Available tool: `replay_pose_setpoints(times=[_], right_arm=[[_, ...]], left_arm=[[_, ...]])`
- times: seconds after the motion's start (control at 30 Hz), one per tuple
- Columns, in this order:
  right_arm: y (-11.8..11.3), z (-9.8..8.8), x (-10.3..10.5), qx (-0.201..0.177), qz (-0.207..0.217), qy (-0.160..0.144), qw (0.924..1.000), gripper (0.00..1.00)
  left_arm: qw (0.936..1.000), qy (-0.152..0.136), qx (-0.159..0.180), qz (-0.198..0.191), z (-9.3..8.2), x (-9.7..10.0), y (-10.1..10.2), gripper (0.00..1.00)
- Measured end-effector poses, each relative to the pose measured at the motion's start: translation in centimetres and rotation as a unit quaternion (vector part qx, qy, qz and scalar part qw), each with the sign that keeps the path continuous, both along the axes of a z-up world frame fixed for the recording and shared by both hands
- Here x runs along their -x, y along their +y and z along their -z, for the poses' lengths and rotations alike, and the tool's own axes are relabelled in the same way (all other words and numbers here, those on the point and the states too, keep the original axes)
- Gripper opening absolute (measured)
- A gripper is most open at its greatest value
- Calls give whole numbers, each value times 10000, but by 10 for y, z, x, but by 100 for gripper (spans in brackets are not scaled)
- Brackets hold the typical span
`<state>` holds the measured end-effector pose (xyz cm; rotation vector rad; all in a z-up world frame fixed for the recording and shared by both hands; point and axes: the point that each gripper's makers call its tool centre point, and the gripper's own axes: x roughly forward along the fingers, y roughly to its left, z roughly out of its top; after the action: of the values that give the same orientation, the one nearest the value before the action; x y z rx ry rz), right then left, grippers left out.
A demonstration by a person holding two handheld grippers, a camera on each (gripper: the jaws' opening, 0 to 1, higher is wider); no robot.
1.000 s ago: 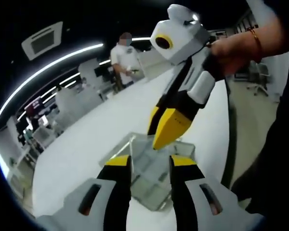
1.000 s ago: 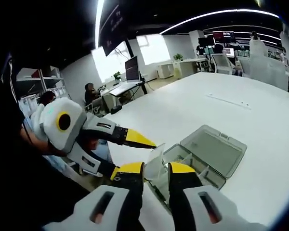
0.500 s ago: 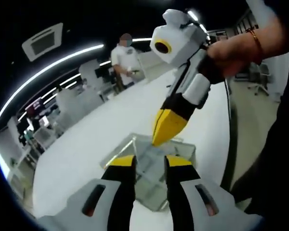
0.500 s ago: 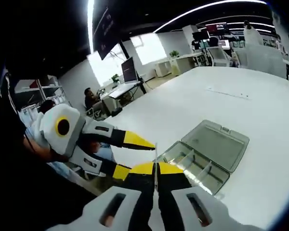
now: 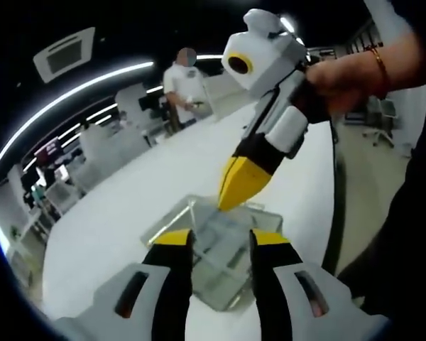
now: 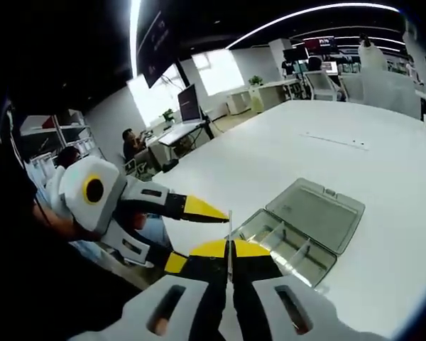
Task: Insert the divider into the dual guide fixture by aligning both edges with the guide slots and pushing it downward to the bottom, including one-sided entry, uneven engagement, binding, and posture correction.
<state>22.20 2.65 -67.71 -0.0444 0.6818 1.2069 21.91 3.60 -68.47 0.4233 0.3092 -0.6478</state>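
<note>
Pinching the thin clear plastic divider (image 6: 229,234) (held edge-on), the right gripper (image 6: 229,249) is hovering at seven o'clock of the clear compartment box (image 6: 298,231), needing squared edges, while the left gripper (image 5: 216,238) is gaping empty.

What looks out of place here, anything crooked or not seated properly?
The clear divider is not in the box. The right gripper pinches it edge-on above the box's near corner, clear of the slots. The hinged lid lies open and flat. Nothing looks spilled or broken.
</note>
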Motion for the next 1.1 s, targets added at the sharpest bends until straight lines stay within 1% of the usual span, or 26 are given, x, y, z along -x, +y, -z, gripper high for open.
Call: replay_pose_setpoints(times=[0.1, 0.23, 0.27, 0.43, 0.5, 0.53, 0.8, 0.87, 1.03, 1.1], right_arm=[[0, -1, 0, 27, -40, -59, 10000, 0], [0, -3, 0, 75, -120, -176, 9997, 0], [0, -3, 1, 86, -144, -183, 9997, 0], [2, -5, 2, 134, -265, -261, 9992, 0], [3, -5, 2, 154, -303, -297, 9990, 0], [3, -5, 2, 167, -333, -310, 9988, 0], [2, -8, 3, 226, -461, -458, 9976, 0], [2, -7, 2, 256, -514, -485, 9972, 0], [3, -9, 1, 278, -664, -612, 9955, 0], [3, -9, 1, 358, -764, -704, 9939, 0]], left_arm=[[9999, 57, 109, -35, 0, 0, 2, 32], [9988, 185, 422, -176, -1, 1, 6, 33], [9987, 193, 439, -189, -1, 1, 7, 34], [9962, 300, 756, -307, -3, 3, 10, 36], [9948, 327, 894, -373, -4, 4, 11, 38], [9934, 394, 1001, -389, -4, 5, 11, 39], [9881, 548, 1335, -525, -3, 8, 11, 44], [9853, 583, 1496, -593, -4, 8, 11, 46], [9802, 637, 1728, -726, -4, 10, 14, 50], [9788, 647, 1787, -767, -3, 11, 15, 52]])
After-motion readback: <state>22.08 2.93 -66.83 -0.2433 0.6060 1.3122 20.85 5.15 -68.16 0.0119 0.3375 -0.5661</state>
